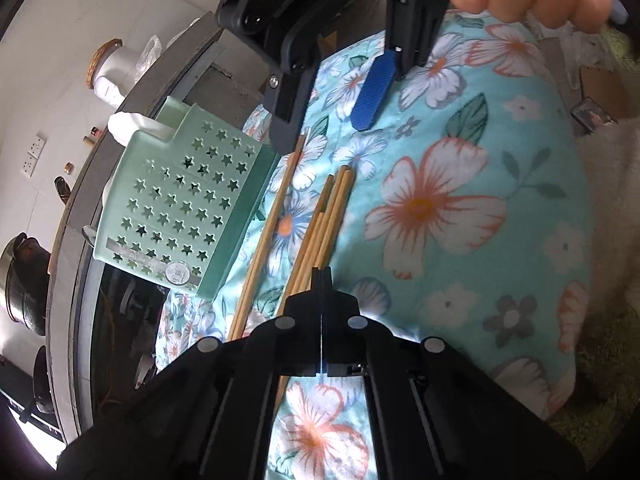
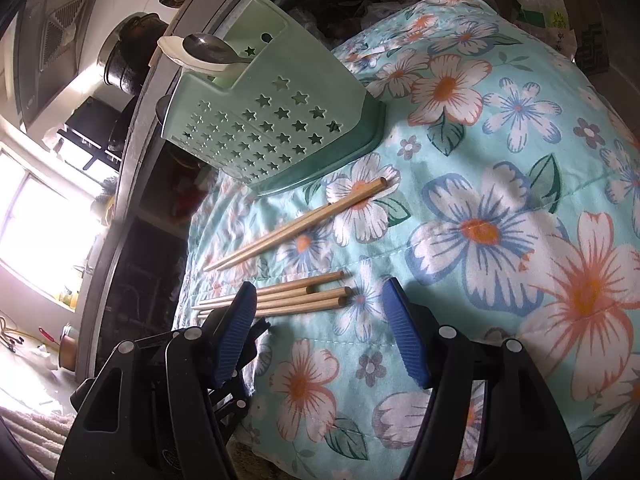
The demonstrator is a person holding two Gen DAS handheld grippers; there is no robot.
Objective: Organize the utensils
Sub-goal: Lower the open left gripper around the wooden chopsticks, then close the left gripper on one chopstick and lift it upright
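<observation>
Hidden: the near ends of the four wooden chopsticks (image 1: pixel 320 224) vanish under the left gripper (image 1: pixel 321 276); whether any stick is caught there cannot be told.
Cut off: the pale green star-punched plastic utensil holder (image 2: pixel 276 120) hides the handle of a steel spoon (image 2: pixel 208 46) lying in it.
Left tool: its black fingers meet with no gap.
Right tool: the right gripper (image 2: pixel 320 332) has blue ribbed pads standing wide apart, nothing between them; the four chopsticks lie at its 11 o'clock, just ahead.
Task items: another pair of wooden chopsticks (image 2: pixel 300 224) lies between the four and the holder, at 12 o'clock of the four.
Edges: the flower-printed turquoise cloth (image 2: pixel 500 160) drops off at 9 o'clock, by the holder.
Open room: bare cloth at 3 o'clock.
Around: a dark cooking pot (image 2: pixel 132 52) stands at 10 o'clock, beyond the holder.
</observation>
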